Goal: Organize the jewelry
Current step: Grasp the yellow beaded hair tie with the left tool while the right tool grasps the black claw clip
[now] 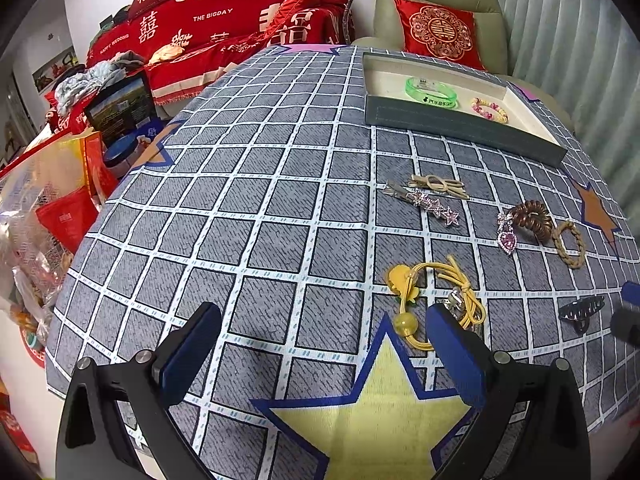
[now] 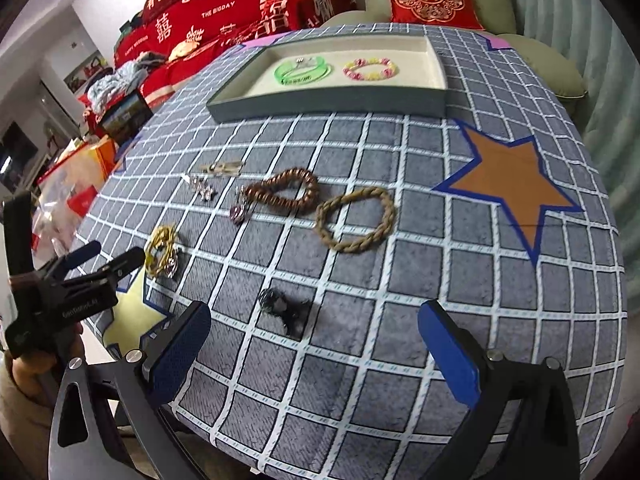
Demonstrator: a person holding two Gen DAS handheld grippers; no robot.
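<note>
Shown mid-task, a grey tray [image 2: 332,100] lies at the far side of the checked tablecloth [image 2: 420,280] and already holds two pieces: a green bangle [image 2: 303,70] and, just right of it, a pink-and-yellow bead bracelet [image 2: 370,69]. The rest of the tray floor is bare, so room remains for more.

Still loose on the cloth, well apart from the tray, are a beige bow clip [image 1: 440,185] touching a star hair clip [image 1: 434,204], a brown coil tie [image 2: 286,192] with a pink heart charm [image 2: 238,212] at its left end, a braided tan loop [image 2: 356,218] just right of it, a yellow hair tie [image 1: 436,300] and a black claw clip [image 2: 282,308]. By this count roughly a quarter of the sorting looks done.

The left gripper [image 1: 320,356] hangs low at the near edge, jaws spread wide and holding nothing; its right finger sits just beside the yellow hair tie. The right gripper [image 2: 316,352] is likewise spread and unloaded, with the black claw clip ahead between its fingers. The near table edge is close beneath both tools, while open cloth between the loose pieces and the tray gives a free path.
</note>
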